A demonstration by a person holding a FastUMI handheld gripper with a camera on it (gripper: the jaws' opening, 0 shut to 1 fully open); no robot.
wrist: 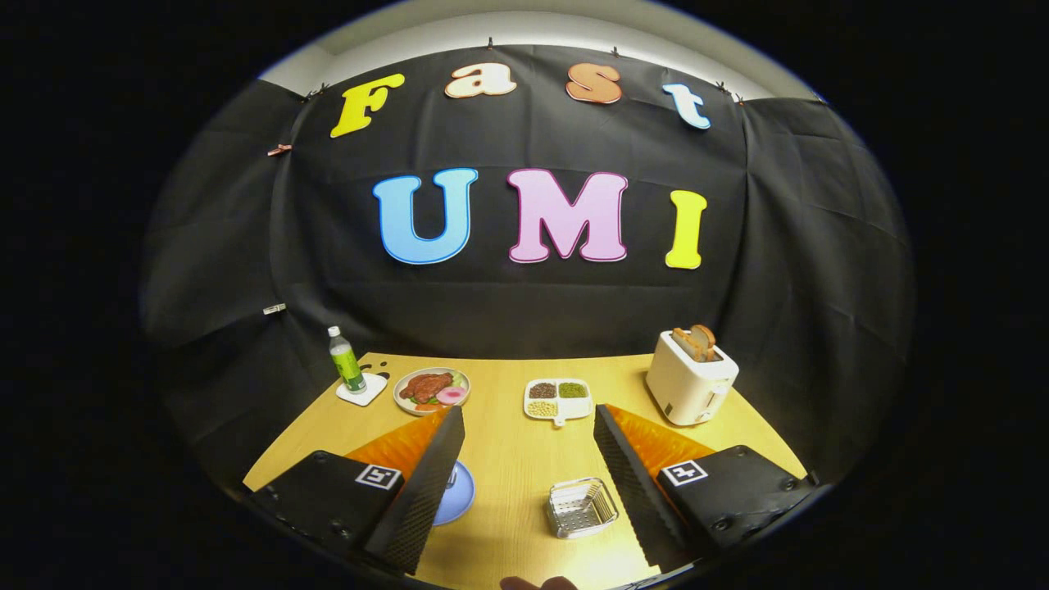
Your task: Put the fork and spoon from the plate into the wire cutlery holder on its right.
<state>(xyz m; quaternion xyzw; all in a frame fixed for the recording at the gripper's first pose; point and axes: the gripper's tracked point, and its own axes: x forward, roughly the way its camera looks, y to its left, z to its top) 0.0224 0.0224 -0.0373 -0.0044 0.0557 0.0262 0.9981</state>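
Cutlery itself cannot be made out: the blue plate (456,494) peeks from behind the left finger, which hides most of it, so the fork and spoon presumably lying on it are covered. To its right, between the fingers and close against the right one, stands the wire cutlery holder (581,507), upright with its mouth open toward the camera; it looks empty, which suggests neither piece has been moved yet. Plate and holder sit near each other at the near edge, a short carry apart.

Fingers of the gripper (529,426) are spread wide and hold nothing, poised above the near edge of the tabletop (508,451) as if for a first reach toward the plate.

Farther back, well apart from the work, sit a dish of food (431,388), a small bottle (347,360) on a white coaster (361,389), a divided dish of grains (558,399) and a white toaster (689,378) with bread in its slots. Pale wood surface; black cloth closes the booth behind and at both sides.
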